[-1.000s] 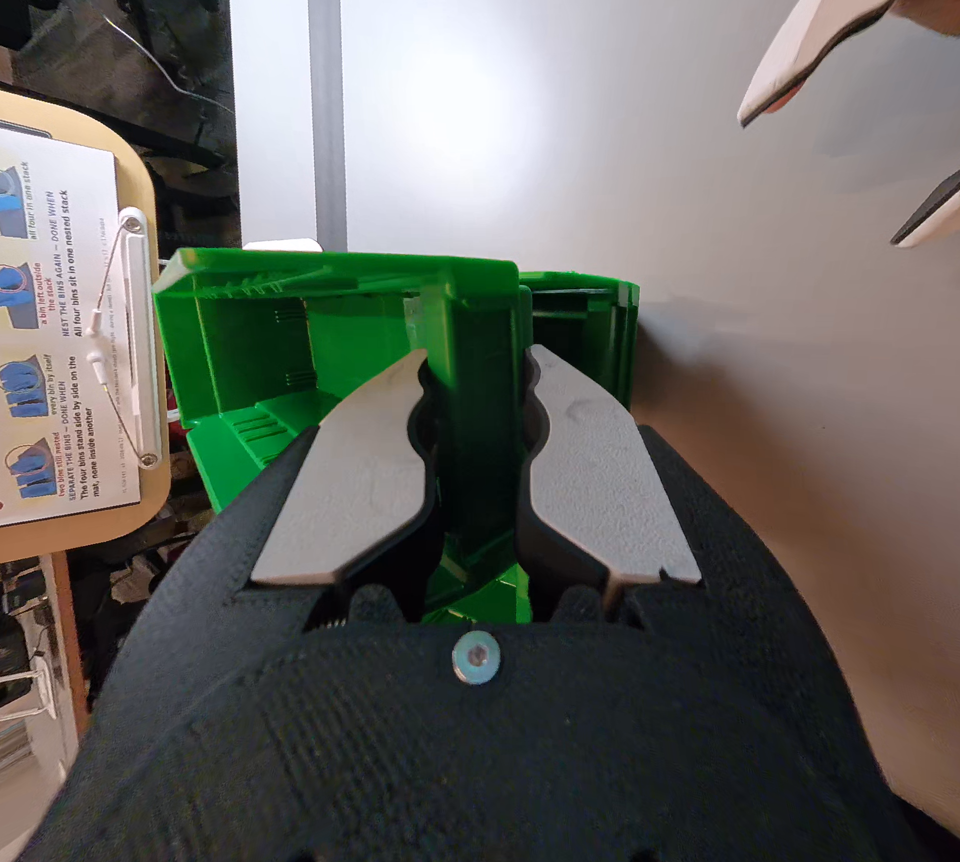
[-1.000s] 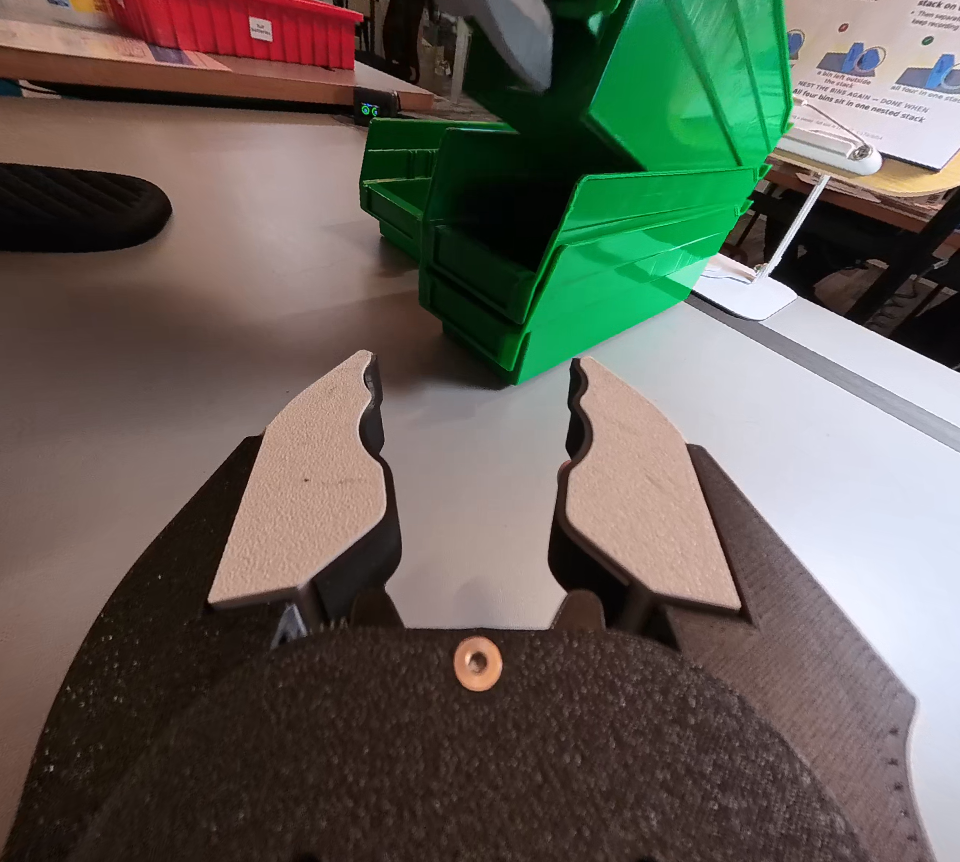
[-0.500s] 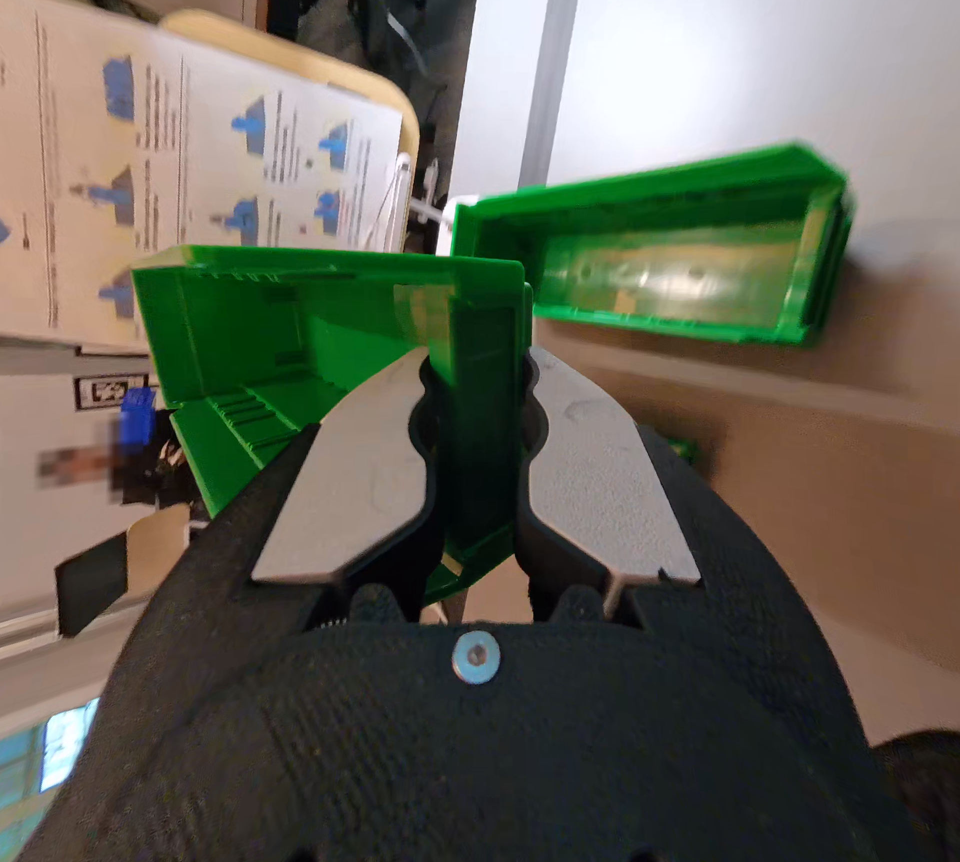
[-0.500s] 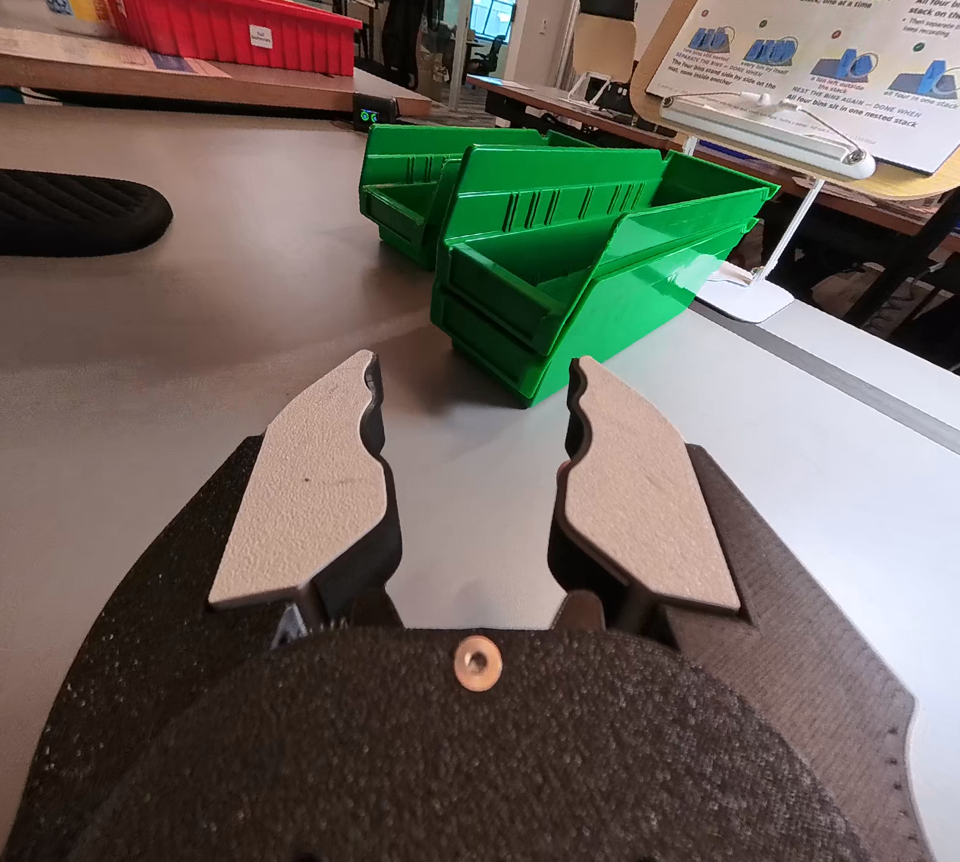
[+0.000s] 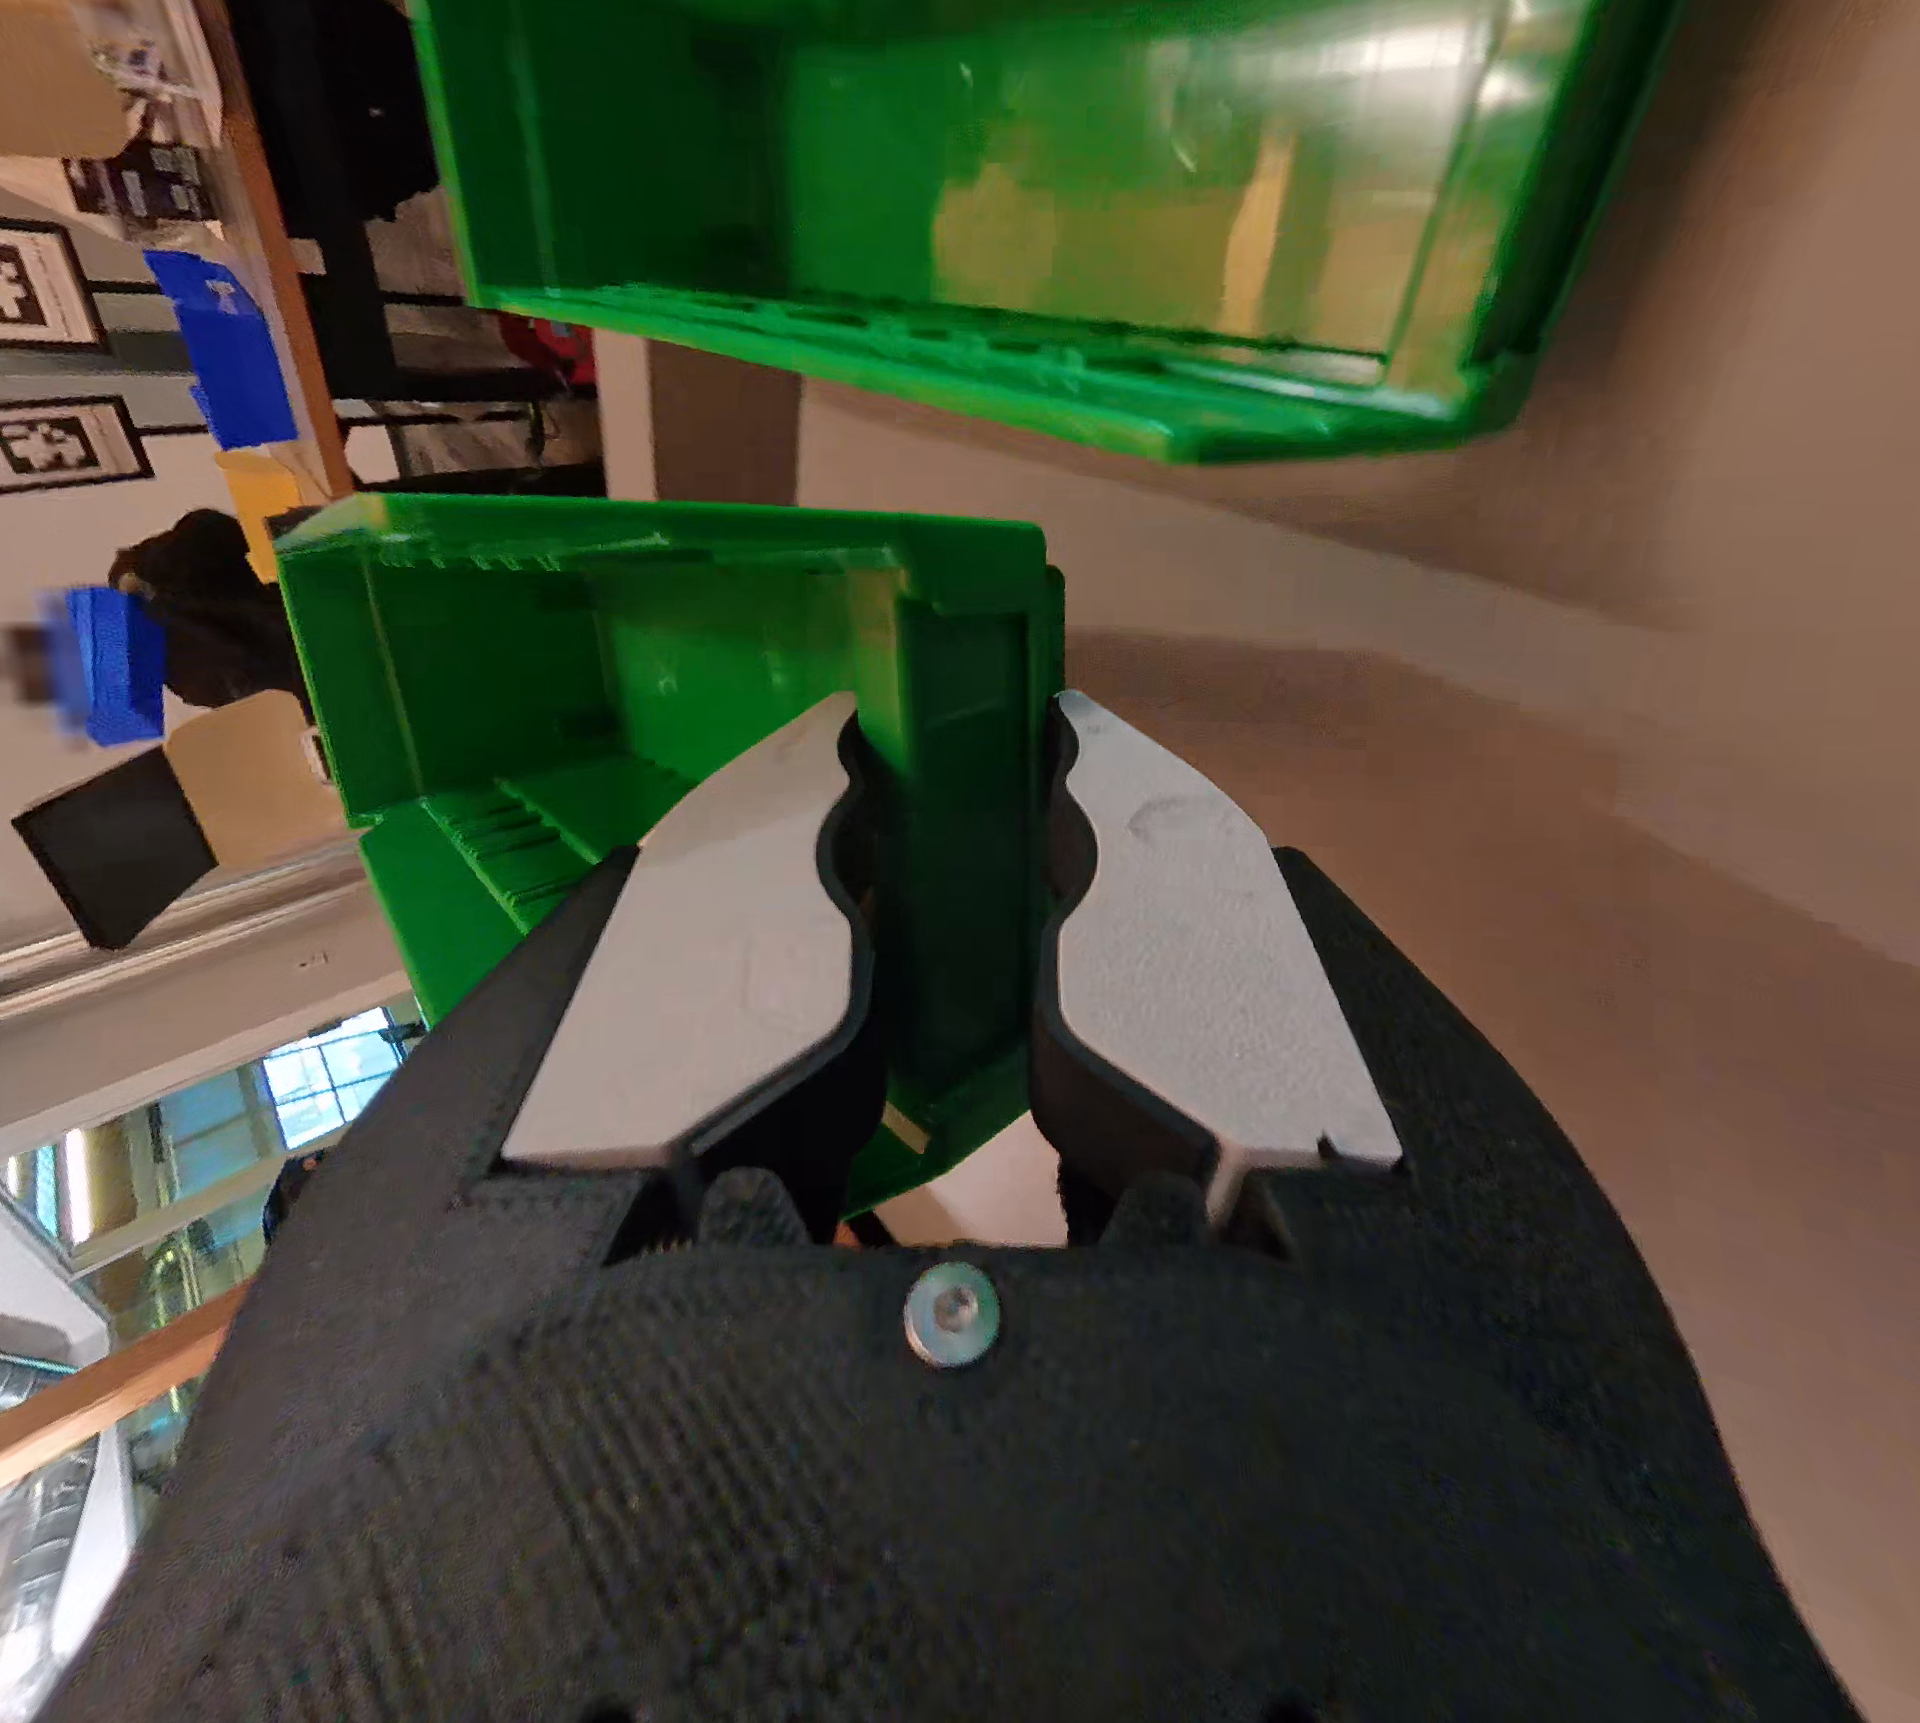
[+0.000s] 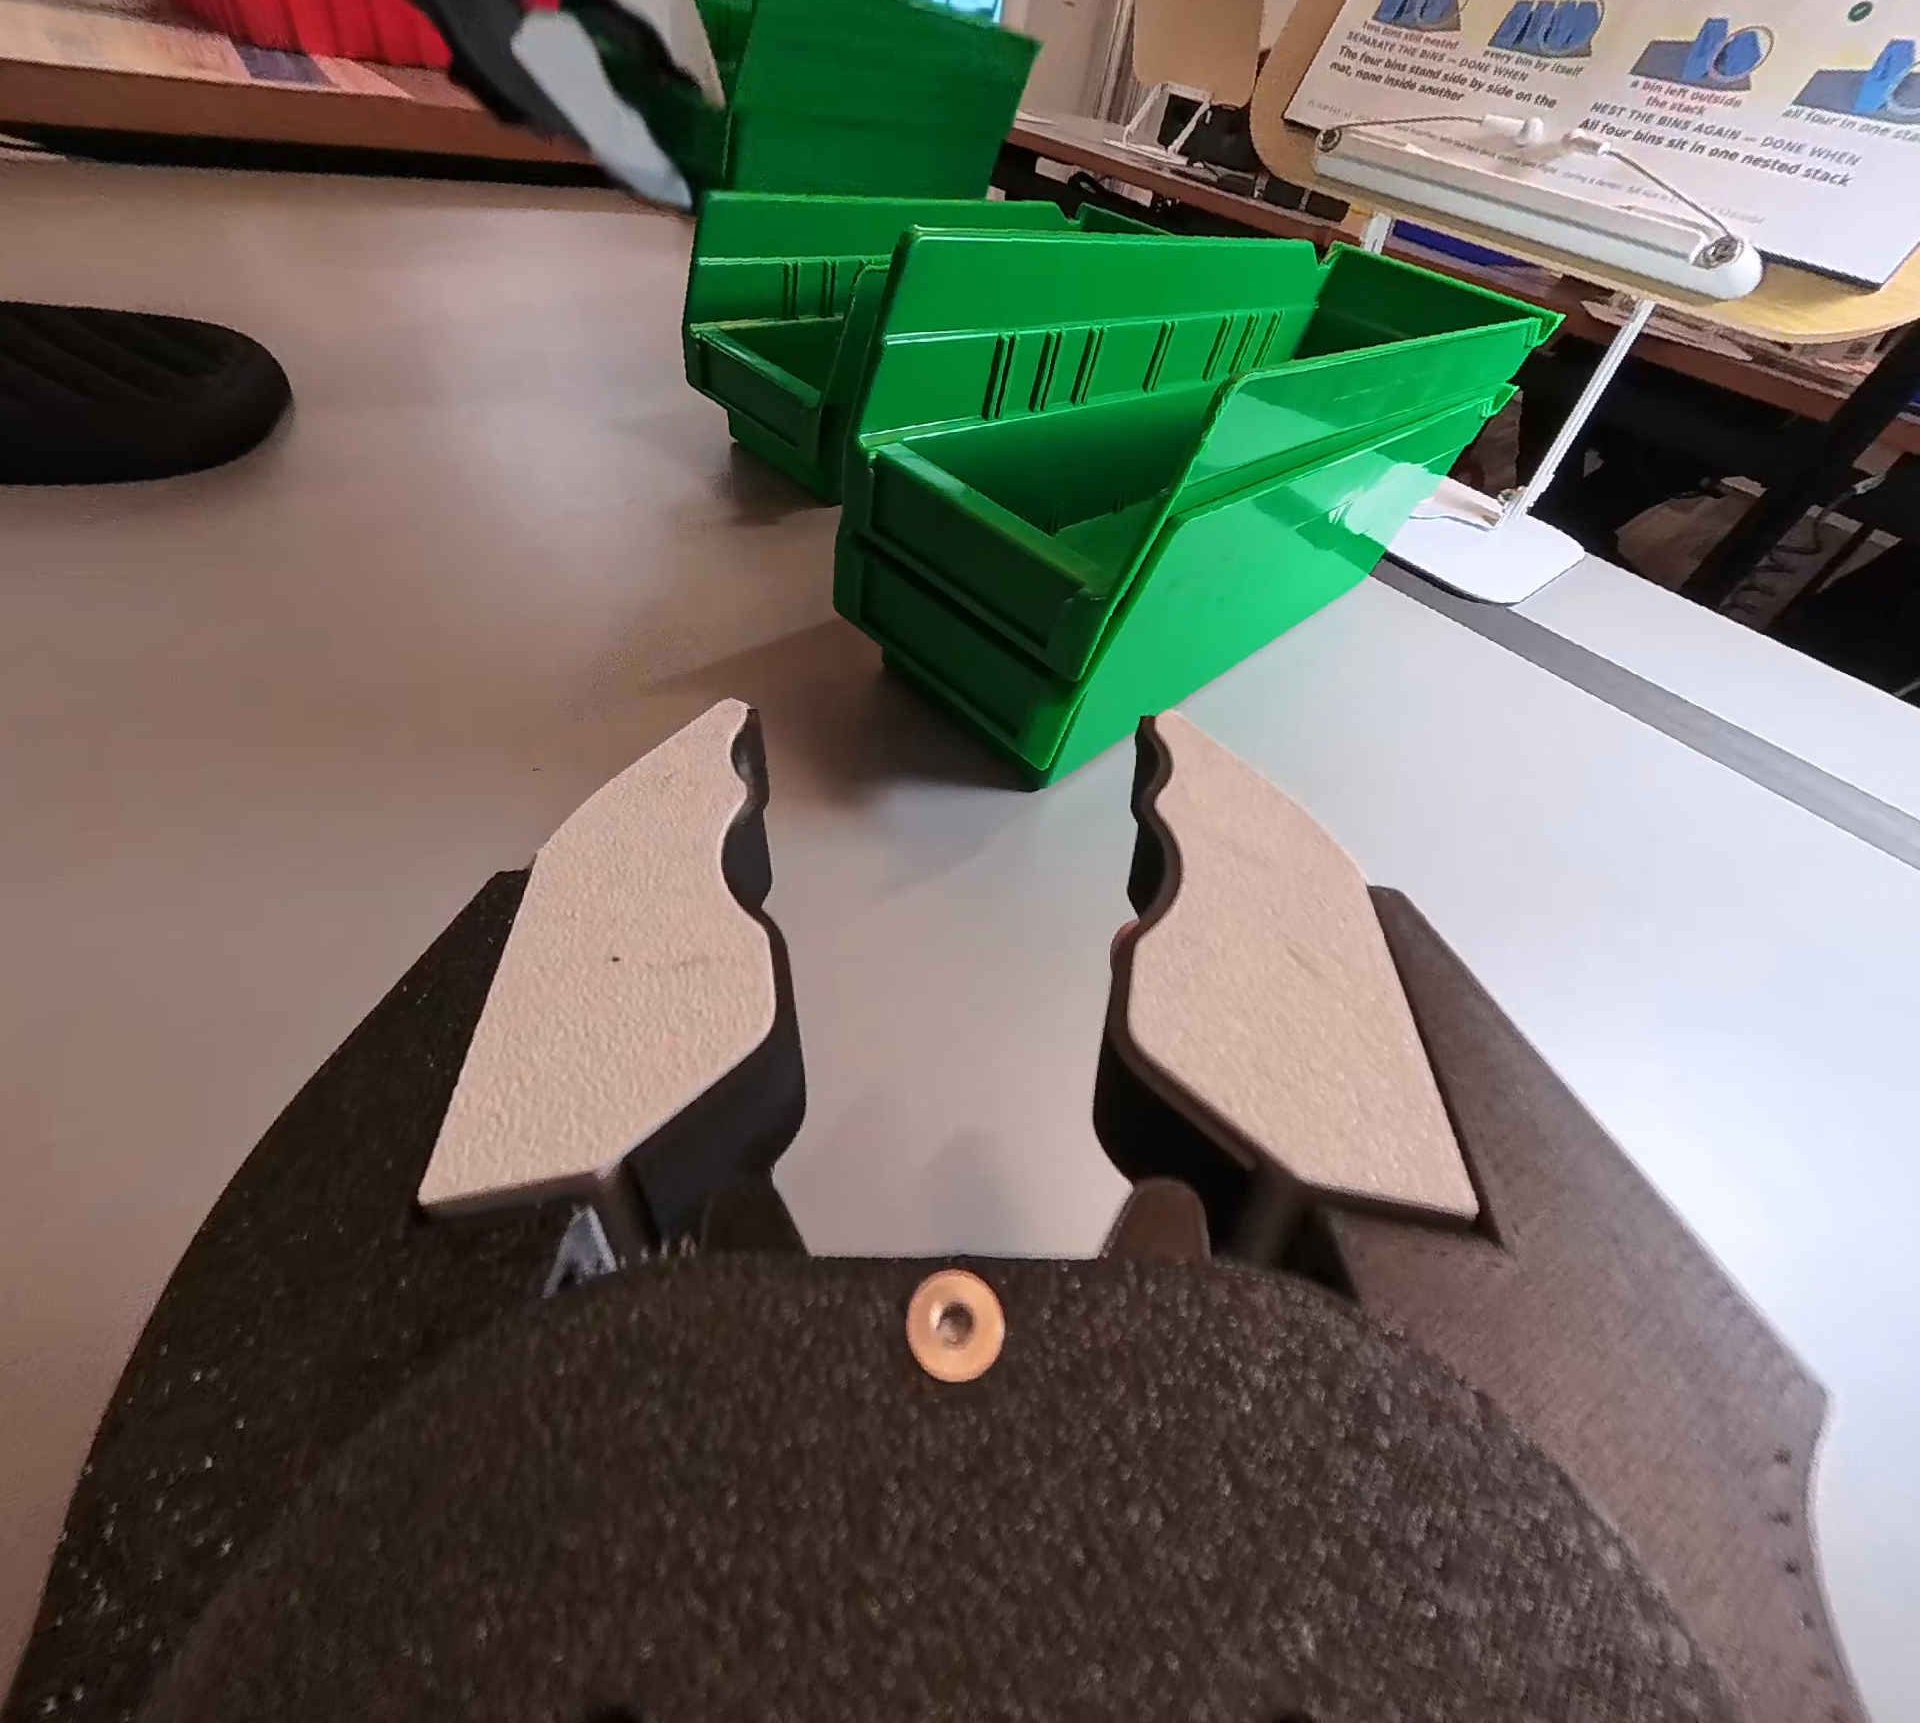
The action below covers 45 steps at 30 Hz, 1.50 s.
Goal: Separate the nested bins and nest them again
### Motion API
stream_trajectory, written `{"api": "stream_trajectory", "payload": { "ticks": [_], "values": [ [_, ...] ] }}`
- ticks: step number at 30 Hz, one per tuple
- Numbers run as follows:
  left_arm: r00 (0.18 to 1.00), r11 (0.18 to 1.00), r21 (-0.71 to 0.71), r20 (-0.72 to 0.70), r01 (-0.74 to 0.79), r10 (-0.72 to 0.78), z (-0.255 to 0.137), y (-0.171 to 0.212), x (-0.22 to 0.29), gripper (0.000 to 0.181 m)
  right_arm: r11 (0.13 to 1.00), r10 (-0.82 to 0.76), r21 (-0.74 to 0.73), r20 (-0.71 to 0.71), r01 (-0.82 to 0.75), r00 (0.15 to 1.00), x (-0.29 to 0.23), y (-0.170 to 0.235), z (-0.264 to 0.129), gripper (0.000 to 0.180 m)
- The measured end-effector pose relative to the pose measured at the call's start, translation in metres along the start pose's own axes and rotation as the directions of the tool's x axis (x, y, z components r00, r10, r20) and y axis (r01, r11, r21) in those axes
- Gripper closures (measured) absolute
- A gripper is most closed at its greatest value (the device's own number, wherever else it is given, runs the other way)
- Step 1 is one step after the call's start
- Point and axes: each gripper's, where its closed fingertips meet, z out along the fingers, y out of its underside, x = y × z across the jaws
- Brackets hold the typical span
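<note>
Here the left gripper (image 5: 951,852) is pinching the end wall of a green bin (image 5: 582,686) between its fingers, holding it in the air, tilted, above a second bin (image 6: 769,343) standing on the grey table (image 6: 364,634). Just beside that one, a stack (image 6: 1164,551) of two nested bins is sitting on the table, touching it or nearly so. The right gripper (image 6: 951,821) is hovering low over the table near the stack, its fingers spread wide and gripping nothing. An instruction board (image 6: 1621,42) is standing behind the stack.
</note>
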Motion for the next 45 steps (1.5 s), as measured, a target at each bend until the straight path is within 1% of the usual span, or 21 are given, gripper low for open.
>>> {"api": "stream_trajectory", "payload": {
  "ticks": [4, 6, 7, 8, 10, 19, 23, 32, 37, 42, 45],
  "values": [
    [0.998, 0.998, 0.057, -0.037, -0.041, 0.043, 0.037, 0.011, 0.044, 0.15, 1.0, 0.005, 0.003, -0.007, -0.005, 1.0, 0.001, 0.0, 0.0, 0.113],
    [0.995, 0.99, 0.103, -0.007, -0.097, 0.098, 0.048, 0.005, 0.059, 0.15, 1.0, 0.008, -0.001, -0.008, -0.008, 1.0, 0.002, 0.001, 0.0, 0.113],
    [0.994, 0.986, 0.133, 0.015, -0.105, 0.104, 0.048, -0.002, 0.062, 0.149, 1.0, 0.009, -0.004, -0.009, -0.009, 1.0, 0.003, 0.001, 0.001, 0.113],
    [0.996, 0.979, 0.183, 0.003, -0.089, 0.09, 0.046, -0.011, 0.066, 0.15, 1.0, 0.009, -0.006, -0.01, -0.009, 1.0, 0.003, 0.002, 0.001, 0.113],
    [0.994, 0.964, 0.245, 0.004, -0.108, 0.11, 0.043, -0.027, 0.072, 0.15, 1.0, 0.008, -0.01, -0.011, -0.008, 1.0, 0.003, 0.002, 0.001, 0.113],
    [0.981, 0.913, 0.364, 0.014, -0.186, 0.194, 0.034, -0.088, 0.088, 0.15, 1.0, 0.002, -0.009, -0.017, -0.002, 1.0, 0.003, 0.002, 0.001, 0.114],
    [0.981, 0.912, 0.367, 0.009, -0.183, 0.193, 0.032, -0.099, 0.091, 0.15, 1.0, 0.003, -0.008, -0.018, -0.003, 1.0, 0.004, 0.002, 0.001, 0.114],
    [0.988, 0.928, 0.34, 0.021, -0.15, 0.152, 0.035, -0.078, 0.085, 0.15, 1.0, 0.001, -0.01, -0.018, -0.001, 1.0, 0.003, 0.002, 0.002, 0.114],
    [0.995, 0.947, 0.305, 0.048, -0.099, 0.089, 0.043, -0.078, 0.077, 0.148, 1.0, -0.005, -0.007, -0.023, 0.005, 1.0, 0.003, 0.002, 0.002, 0.114],
    [0.994, 0.948, 0.303, 0.077, -0.1, 0.08, 0.043, -0.081, 0.075, 0.147, 1.0, -0.01, -0.002, -0.026, 0.01, 1.0, 0.003, 0.001, 0.001, 0.114],
    [0.996, 0.938, 0.339, 0.079, -0.064, 0.039, 0.031, -0.086, 0.075, 0.139, 1.0, -0.031, 0.001, -0.03, 0.031, 0.999, 0.002, 0.0, 0.0, 0.114]
  ]
}}
